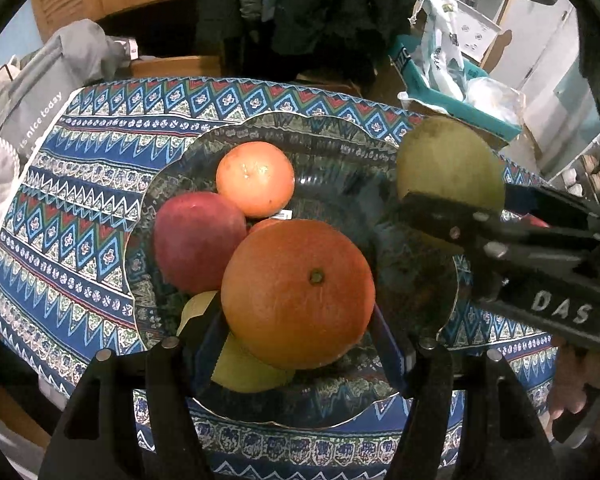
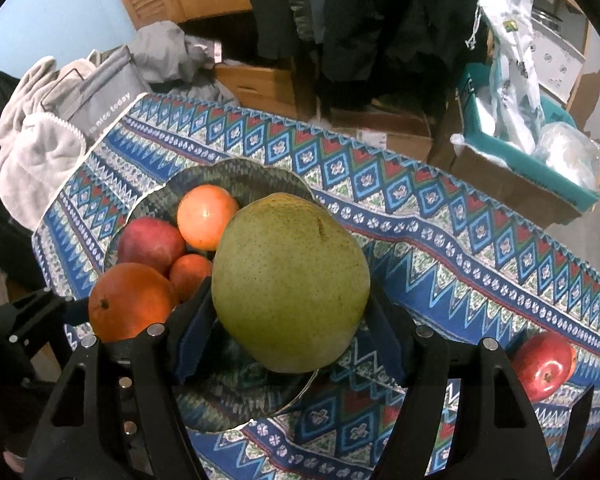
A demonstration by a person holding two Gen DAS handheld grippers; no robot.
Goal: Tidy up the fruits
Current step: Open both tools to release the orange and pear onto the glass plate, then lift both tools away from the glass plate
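My left gripper (image 1: 298,336) is shut on a large orange (image 1: 298,292) and holds it over the dark patterned plate (image 1: 332,184). On the plate lie a red apple (image 1: 198,240), a smaller orange (image 1: 255,179), a small orange fruit (image 2: 190,276) and a yellow-green fruit (image 1: 240,364) under the large orange. My right gripper (image 2: 290,332) is shut on a big green pear (image 2: 290,280) above the plate's right side; the pear also shows in the left wrist view (image 1: 450,164). A second red apple (image 2: 544,364) lies on the tablecloth to the right.
The blue patterned tablecloth (image 2: 420,216) covers the table. Grey clothes and a bag (image 2: 92,92) sit at the far left edge. Cardboard boxes and a teal bin (image 2: 532,168) stand beyond the far right edge.
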